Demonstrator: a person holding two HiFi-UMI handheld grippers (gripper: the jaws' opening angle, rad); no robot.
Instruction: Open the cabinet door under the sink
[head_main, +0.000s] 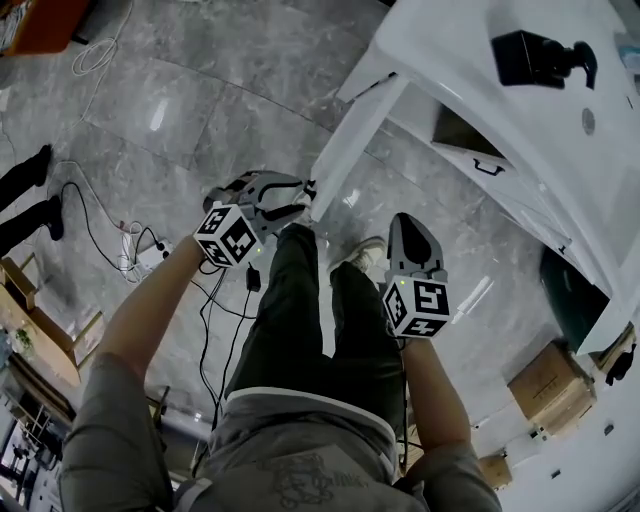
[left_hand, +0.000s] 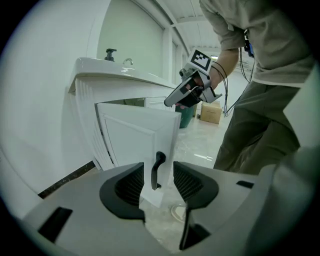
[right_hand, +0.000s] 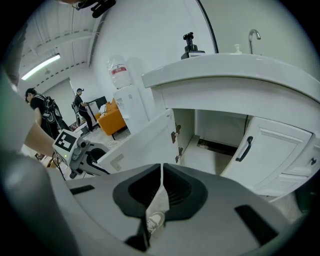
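Observation:
The white left cabinet door (head_main: 355, 150) under the sink (head_main: 450, 50) stands swung wide open, its edge toward me. My left gripper (head_main: 300, 198) is at that door's free edge. In the left gripper view its jaws (left_hand: 157, 182) stand open either side of the black door handle (left_hand: 157, 167), with a gap on each side. My right gripper (head_main: 408, 222) hangs over the floor in front of the cabinet, shut and empty (right_hand: 162, 192). The right gripper view shows the open cupboard (right_hand: 210, 135) and the closed right door (right_hand: 272, 155) with its black handle (right_hand: 243, 148).
A black soap dispenser (head_main: 540, 58) and a tap (right_hand: 254, 36) sit on the sink. Cables (head_main: 130, 250) lie on the floor at left, with cardboard boxes (head_main: 550, 385) and a dark green bin (head_main: 575, 300) at right. People (right_hand: 37, 107) stand far back near an orange sofa (right_hand: 112, 117).

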